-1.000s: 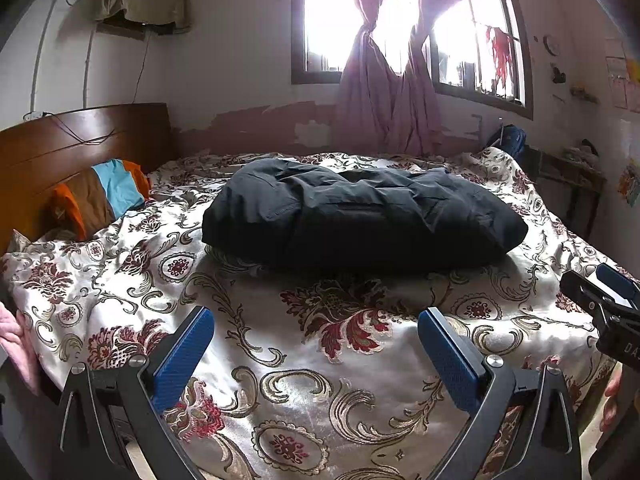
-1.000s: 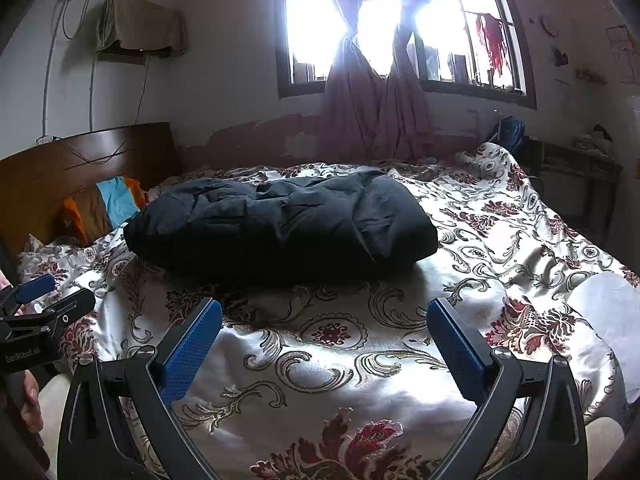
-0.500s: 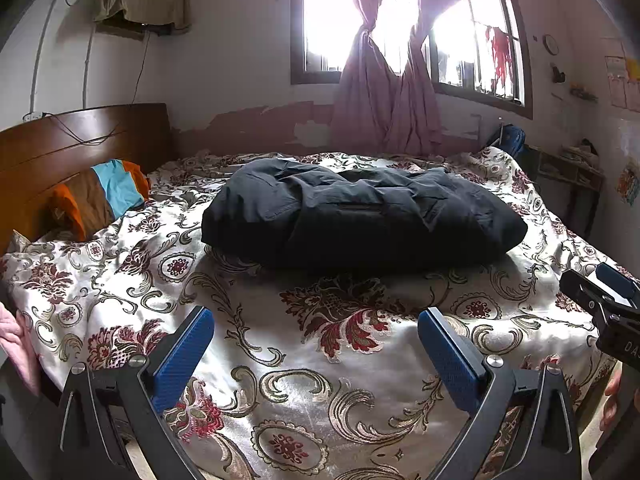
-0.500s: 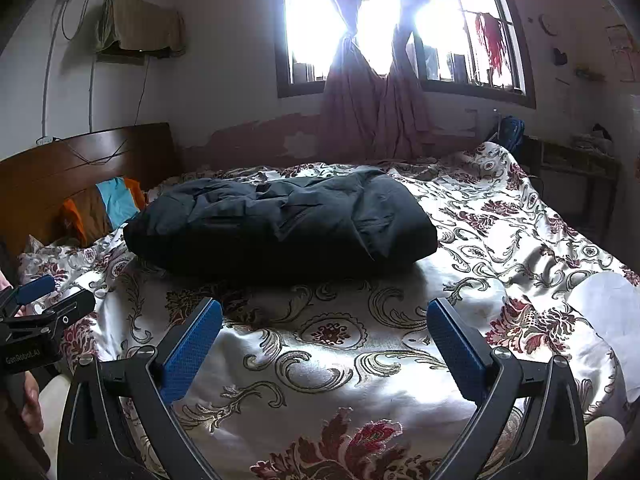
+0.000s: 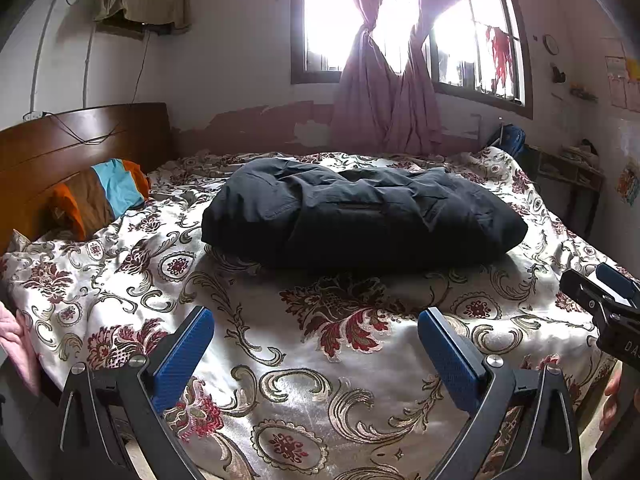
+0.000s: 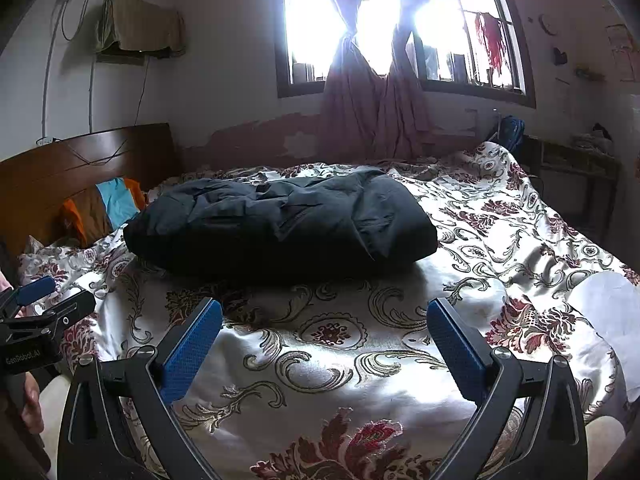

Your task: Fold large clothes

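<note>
A dark padded garment [image 5: 360, 220] lies folded into a thick, pillow-like bundle in the middle of the bed, its matte black fabric creased and puffed, with a seam or pocket line across the top. In the right wrist view the same bundle [image 6: 280, 224] sits left of centre, one rounded corner toward the window side. What kind of garment it is, and where sleeves or collar lie, cannot be made out from the folds.

Beneath it spreads a glossy satin bedspread [image 5: 320, 380], cream with dark red flowers and gold scrolls, wrinkled at the edges and shining where the light falls. At the head of the bed a striped pillow [image 5: 100, 196] in orange, brown and blue leans against a curved wooden headboard [image 5: 80, 136].

The left claw [image 5: 316, 356] hangs over the near edge of the bed, well short of the garment, its blue ribbed pads spread wide and holding nothing. The right claw [image 6: 324, 352] stands likewise, wide apart and empty, over the near bedspread. Each appears at the margin of the other's view, cut off by the frame, with a bit of the person's fingers below.

Behind, pink knotted curtains [image 5: 384, 100] hang before a window [image 5: 328, 20] blown out by glare; the room's right side is dim and blurred.
</note>
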Available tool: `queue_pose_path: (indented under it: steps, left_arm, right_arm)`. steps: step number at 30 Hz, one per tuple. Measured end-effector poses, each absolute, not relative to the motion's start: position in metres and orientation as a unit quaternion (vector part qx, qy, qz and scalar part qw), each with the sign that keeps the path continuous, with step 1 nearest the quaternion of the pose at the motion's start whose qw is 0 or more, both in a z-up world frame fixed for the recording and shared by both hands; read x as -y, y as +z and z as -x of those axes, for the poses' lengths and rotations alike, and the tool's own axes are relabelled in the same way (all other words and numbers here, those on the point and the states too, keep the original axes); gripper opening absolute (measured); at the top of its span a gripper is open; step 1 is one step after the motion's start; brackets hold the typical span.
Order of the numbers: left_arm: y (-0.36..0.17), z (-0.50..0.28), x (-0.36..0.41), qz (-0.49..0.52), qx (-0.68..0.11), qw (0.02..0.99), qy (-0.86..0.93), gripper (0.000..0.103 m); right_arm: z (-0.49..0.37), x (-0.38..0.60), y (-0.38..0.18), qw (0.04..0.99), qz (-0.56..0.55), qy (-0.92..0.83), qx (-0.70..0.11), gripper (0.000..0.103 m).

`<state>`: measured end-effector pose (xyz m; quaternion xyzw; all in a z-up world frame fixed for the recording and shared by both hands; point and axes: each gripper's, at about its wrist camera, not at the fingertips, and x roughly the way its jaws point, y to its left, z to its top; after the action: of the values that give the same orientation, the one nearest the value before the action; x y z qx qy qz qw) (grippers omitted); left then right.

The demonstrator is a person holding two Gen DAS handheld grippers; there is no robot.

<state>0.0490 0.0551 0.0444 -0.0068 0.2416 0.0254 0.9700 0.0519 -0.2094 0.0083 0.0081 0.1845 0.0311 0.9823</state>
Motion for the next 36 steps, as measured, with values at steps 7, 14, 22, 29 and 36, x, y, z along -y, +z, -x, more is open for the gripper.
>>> queue_pose_path:
  steps: [7,14,22,29,36]
  left_arm:
    - [0.0442,-0.0488,-0.0545,0.007,-0.242,0.970,0.026,0.103]
    - [0.0444,-0.0491,-0.0546,0.007,-0.242,0.970,0.026,0.103]
    - [0.0440,-0.0498,-0.0544,0.008,-0.244,0.969,0.023,0.103]
    - [0.0372,-0.0484,-0.0550,0.019,-0.255,0.966,0.031,0.103]
    - [0.0361,-0.0522,-0.0600,0.016,-0.261,0.964,0.043,0.103]
  right_arm:
    - [-0.0517,0.2094,0.0084,0.982,-0.008,0.032,-0.184,0.101]
    - [-0.0516,0.2091,0.0084,0.982,-0.008,0.031,-0.184,0.101]
    - [-0.0516,0.2095,0.0084,0.982,-0.008,0.030,-0.184,0.101]
    - [-0.0518,0.2101,0.0083,0.982,-0.008,0.030,-0.185,0.101]
    - [-0.0517,0.2098,0.0081,0.982,-0.009,0.030,-0.185,0.101]
